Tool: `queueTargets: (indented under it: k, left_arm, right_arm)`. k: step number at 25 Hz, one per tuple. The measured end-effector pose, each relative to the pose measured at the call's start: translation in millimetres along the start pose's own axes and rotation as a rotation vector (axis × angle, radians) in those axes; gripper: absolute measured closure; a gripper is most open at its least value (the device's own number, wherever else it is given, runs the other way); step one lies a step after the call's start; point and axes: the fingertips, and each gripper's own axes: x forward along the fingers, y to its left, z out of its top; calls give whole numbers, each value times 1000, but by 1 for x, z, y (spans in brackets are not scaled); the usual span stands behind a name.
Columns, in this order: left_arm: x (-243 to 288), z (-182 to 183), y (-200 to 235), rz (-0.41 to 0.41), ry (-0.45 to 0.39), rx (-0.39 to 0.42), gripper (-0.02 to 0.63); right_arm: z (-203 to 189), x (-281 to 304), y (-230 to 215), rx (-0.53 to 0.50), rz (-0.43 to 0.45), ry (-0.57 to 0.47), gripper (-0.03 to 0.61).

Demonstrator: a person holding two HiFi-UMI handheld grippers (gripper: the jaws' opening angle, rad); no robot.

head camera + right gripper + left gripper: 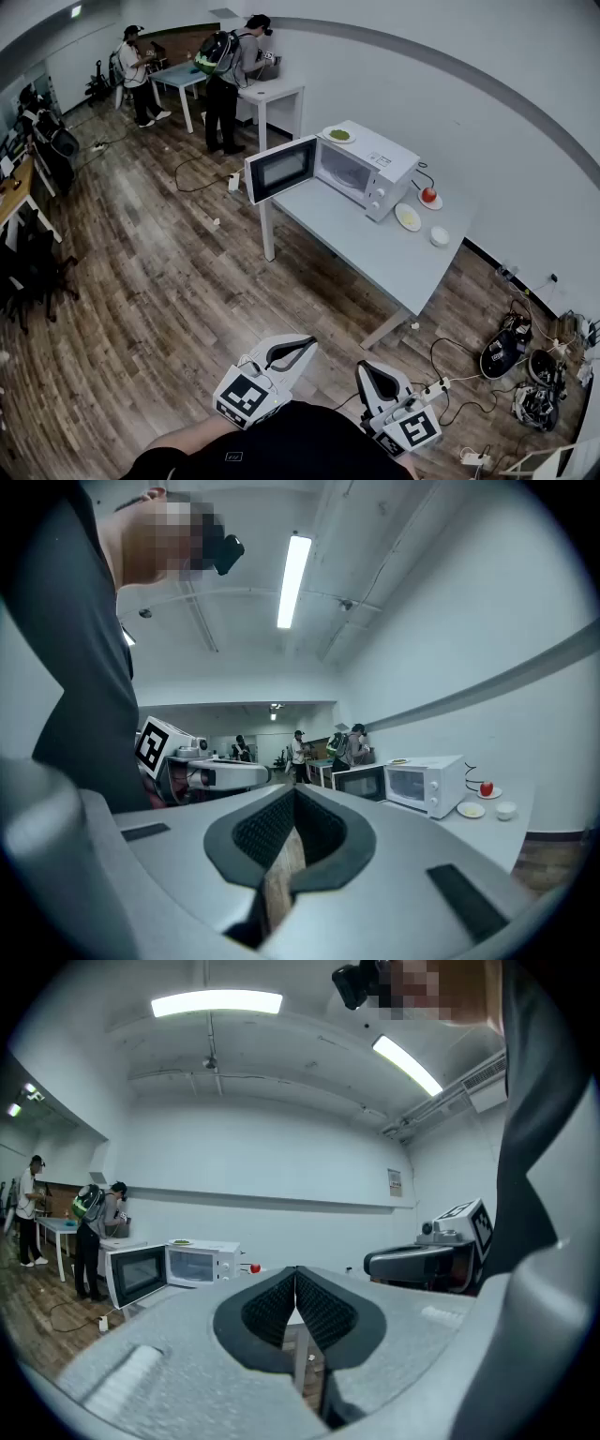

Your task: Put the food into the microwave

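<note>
Task status: not started. The microwave (361, 169) stands on the grey table (375, 253) with its door (279, 169) swung wide open, and the cavity appears empty as far as the head view shows. All food is outside it. A plate of greens (338, 135) sits on the microwave top. On the table just beside the control panel are a red fruit (428, 195) on a saucer, a plate of yellow food (408, 217) and a small white bowl (440, 236). Which item is intended cannot be told. The left gripper (302, 345) and right gripper (366, 370) are both clenched on nothing, held level near the person's body and well apart from the table. Remaining steps: approach, grasp a dish, load it. Materials: the microwave is a white, smooth, boxy casing with a dark window in the door. The plates are shallow, round and glossy, probably ceramic. The table top is matte. The pads (267, 1312) are black and ribbed. The floor (169, 281) is wood plank.
</note>
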Motion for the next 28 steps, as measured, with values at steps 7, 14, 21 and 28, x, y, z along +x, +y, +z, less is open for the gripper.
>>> queueTargets:
  k: [7, 14, 21, 28]
  left_arm:
    - [-11, -5, 20, -7, 9, 4, 603]
    - [-42, -10, 63, -3, 5, 7, 603]
    - [-72, -22, 108, 5, 14, -10, 603]
    - [-50, -15, 141, -16, 10, -6, 603]
  right_arm:
    - [-5, 23, 15, 7, 18, 3, 565]
    - [-6, 76, 52, -29, 72, -34, 563]
    - [-2, 121, 76, -7, 64, -67, 561]
    - [-3, 160, 70, 44, 131, -21, 560]
